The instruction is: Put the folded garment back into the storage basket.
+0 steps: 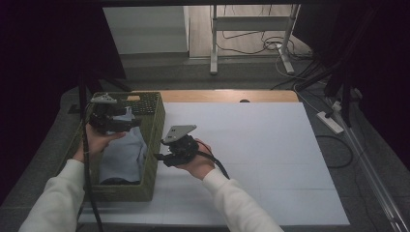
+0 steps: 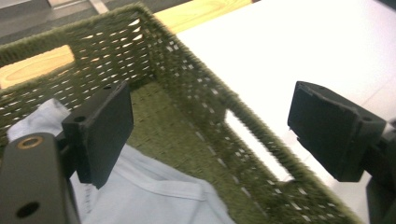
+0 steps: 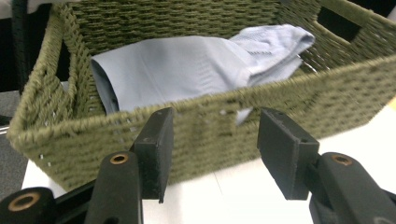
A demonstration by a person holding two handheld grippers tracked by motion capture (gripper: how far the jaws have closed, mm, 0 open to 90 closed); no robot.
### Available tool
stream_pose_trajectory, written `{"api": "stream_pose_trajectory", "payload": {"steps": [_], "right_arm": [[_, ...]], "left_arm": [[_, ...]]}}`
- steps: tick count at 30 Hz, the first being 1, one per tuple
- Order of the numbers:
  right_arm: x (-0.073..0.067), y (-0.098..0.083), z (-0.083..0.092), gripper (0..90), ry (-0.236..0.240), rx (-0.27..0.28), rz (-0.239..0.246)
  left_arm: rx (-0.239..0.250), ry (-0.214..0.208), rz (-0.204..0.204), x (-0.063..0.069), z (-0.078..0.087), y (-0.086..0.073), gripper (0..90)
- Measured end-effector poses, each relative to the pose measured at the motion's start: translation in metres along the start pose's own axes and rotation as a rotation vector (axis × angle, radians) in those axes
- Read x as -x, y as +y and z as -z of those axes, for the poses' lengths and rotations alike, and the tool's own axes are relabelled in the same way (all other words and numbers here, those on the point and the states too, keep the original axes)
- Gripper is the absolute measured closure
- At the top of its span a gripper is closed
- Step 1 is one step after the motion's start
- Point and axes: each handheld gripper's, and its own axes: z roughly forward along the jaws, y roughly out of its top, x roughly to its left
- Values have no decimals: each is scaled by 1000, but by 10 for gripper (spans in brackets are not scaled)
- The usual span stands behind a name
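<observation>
A green woven basket (image 1: 155, 126) stands at the left of the white table top (image 1: 251, 154). A light blue garment (image 1: 123, 152) lies folded inside it, its collar end toward the far wall. My left gripper (image 1: 126, 122) hovers over the basket's far half, jaws wide apart and empty; in the left gripper view the left gripper (image 2: 219, 133) straddles the basket's right wall (image 2: 205, 98) above the garment (image 2: 154, 191). My right gripper (image 1: 159, 155) is held just outside that wall, pointing at it. In the right gripper view the right gripper (image 3: 215, 149) is open, facing the basket (image 3: 210, 121) and garment (image 3: 187, 65).
A wooden strip (image 1: 227, 95) runs along the table's far edge. Beyond it stand metal frame legs (image 1: 212, 43) with cables on the floor. A white power strip (image 1: 330, 122) lies on the floor to the right. Dark curtains close in both sides.
</observation>
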Motion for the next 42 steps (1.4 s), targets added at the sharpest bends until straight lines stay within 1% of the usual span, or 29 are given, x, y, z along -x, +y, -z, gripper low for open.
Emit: {"api": "stream_pose_trajectory", "payload": {"steps": [1, 2, 6, 9, 10, 11, 13, 16, 17, 18, 21, 26, 27, 28, 31, 32, 33, 34, 35, 36, 37, 38, 42], "right_arm": [[1, -2, 2, 459, -4, 1, -3], [2, -4, 5, 457, -8, -1, -6], [6, -12, 16, 456, -22, -4, -12], [10, -18, 25, 455, -35, -3, -22], [11, -20, 28, 454, -39, -2, -27], [12, -23, 31, 453, -44, -1, -30], [13, -27, 37, 452, -52, 0, -41], [15, -34, 47, 450, -67, -3, -47], [16, -36, 50, 449, -70, -3, -52], [17, -38, 54, 449, -75, -4, -54], [19, -46, 65, 449, -92, 0, -70], [23, -60, 84, 449, -117, -6, -79], [23, -60, 84, 449, -117, -6, -79], [24, -65, 92, 449, -125, -7, -83], [26, -75, 103, 449, -141, -13, -97], [26, -75, 103, 449, -141, -13, -97], [28, -81, 111, 449, -152, -9, -109], [28, -81, 111, 449, -152, -9, -109], [30, -88, 119, 448, -164, -6, -120], [30, -90, 124, 448, -170, -7, -124], [30, -90, 124, 448, -170, -7, -124], [31, -96, 132, 447, -181, -8, -132], [32, -107, 148, 447, -205, -4, -145]], "left_arm": [[0, 0, 0, 0, 0, 0, 150], [6, -4, 0, 4, 1, -2, 150], [21, -14, -3, 13, 4, -5, 151], [21, -28, -7, 19, 5, -7, 152], [21, -28, -7, 19, 5, -7, 151], [21, -37, -13, 25, 5, -7, 152], [26, -34, -20, 31, 6, -8, 153], [29, -46, -24, 39, 7, -9, 157], [29, -46, -24, 39, 7, -9, 159], [29, -56, -28, 45, 7, -10, 160], [33, -69, -27, 53, 7, -11, 163], [46, -91, -37, 67, 5, -13, 165], [46, -91, -37, 67, 5, -13, 165], [45, -96, -39, 73, 4, -14, 165], [50, -105, -40, 80, 3, -15, 167], [50, -105, -40, 80, 3, -15, 172], [51, -111, -45, 85, 3, -16, 174], [51, -111, -45, 85, 3, -16, 174], [46, -113, -51, 90, 3, -16, 174], [44, -117, -53, 92, 3, -17, 174], [44, -117, -53, 92, 3, -17, 174], [39, -120, -55, 96, 3, -18, 174], [43, -132, -52, 103, 6, -21, 174]]}}
